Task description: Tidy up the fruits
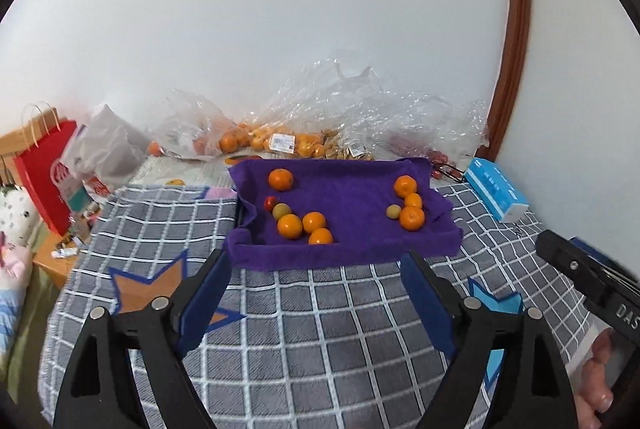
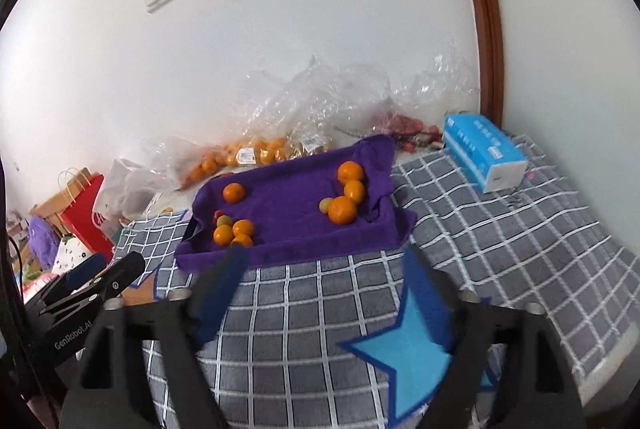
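Landmark for all places: the purple towel (image 1: 352, 229), draped over what looks like a shallow tray on the checked blanket (image 1: 320, 329).

Nearest: left gripper (image 1: 316, 261), jaws spread wide, nothing between them, hanging over the blanket just short of the towel's near edge. Right gripper (image 2: 324, 261) likewise spread and empty, at the same near edge. Both aim down at the towel from the front; my reading is that they stand clear so the whole tray can be seen before another pick.

On the towel: fruit sits in two clusters. Left cluster (image 1: 300, 221) at the near-left corner, several oranges plus a small greenish fruit and a small red one, with one orange (image 1: 281, 179) apart toward the far-left. Right cluster (image 1: 408, 203) along the right side: three oranges and one small greenish fruit. The towel's raised folds probably keep round fruit from rolling off.

Beyond the towel's far edge: clear plastic bags (image 1: 280, 133) with more oranges, against the wall. Right of the towel: a blue tissue pack (image 1: 496, 193). Far left of it: a red paper bag (image 1: 44, 177).
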The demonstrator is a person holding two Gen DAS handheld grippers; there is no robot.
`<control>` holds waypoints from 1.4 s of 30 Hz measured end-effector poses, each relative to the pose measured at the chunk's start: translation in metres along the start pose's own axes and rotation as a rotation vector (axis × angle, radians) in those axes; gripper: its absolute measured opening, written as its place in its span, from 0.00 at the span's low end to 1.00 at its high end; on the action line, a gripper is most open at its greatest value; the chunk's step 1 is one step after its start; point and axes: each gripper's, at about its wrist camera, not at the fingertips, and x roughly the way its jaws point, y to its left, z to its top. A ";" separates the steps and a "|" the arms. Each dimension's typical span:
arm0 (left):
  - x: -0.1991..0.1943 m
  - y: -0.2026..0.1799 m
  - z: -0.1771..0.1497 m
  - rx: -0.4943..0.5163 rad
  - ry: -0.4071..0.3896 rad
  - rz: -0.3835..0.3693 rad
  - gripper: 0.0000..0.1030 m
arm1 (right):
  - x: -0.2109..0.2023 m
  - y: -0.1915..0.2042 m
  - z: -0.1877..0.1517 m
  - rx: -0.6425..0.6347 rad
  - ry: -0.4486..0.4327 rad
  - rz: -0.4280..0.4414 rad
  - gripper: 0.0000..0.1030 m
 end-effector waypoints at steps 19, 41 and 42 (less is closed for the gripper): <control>-0.049 0.000 -0.003 -0.013 -0.060 0.050 0.92 | -0.052 0.011 -0.010 -0.047 -0.035 -0.128 0.97; -0.046 -0.006 -0.006 0.000 -0.045 0.057 0.92 | -0.052 0.007 -0.013 -0.041 -0.028 -0.143 0.97; -0.045 -0.006 -0.006 0.001 -0.044 0.058 0.92 | -0.052 0.007 -0.013 -0.041 -0.029 -0.146 0.97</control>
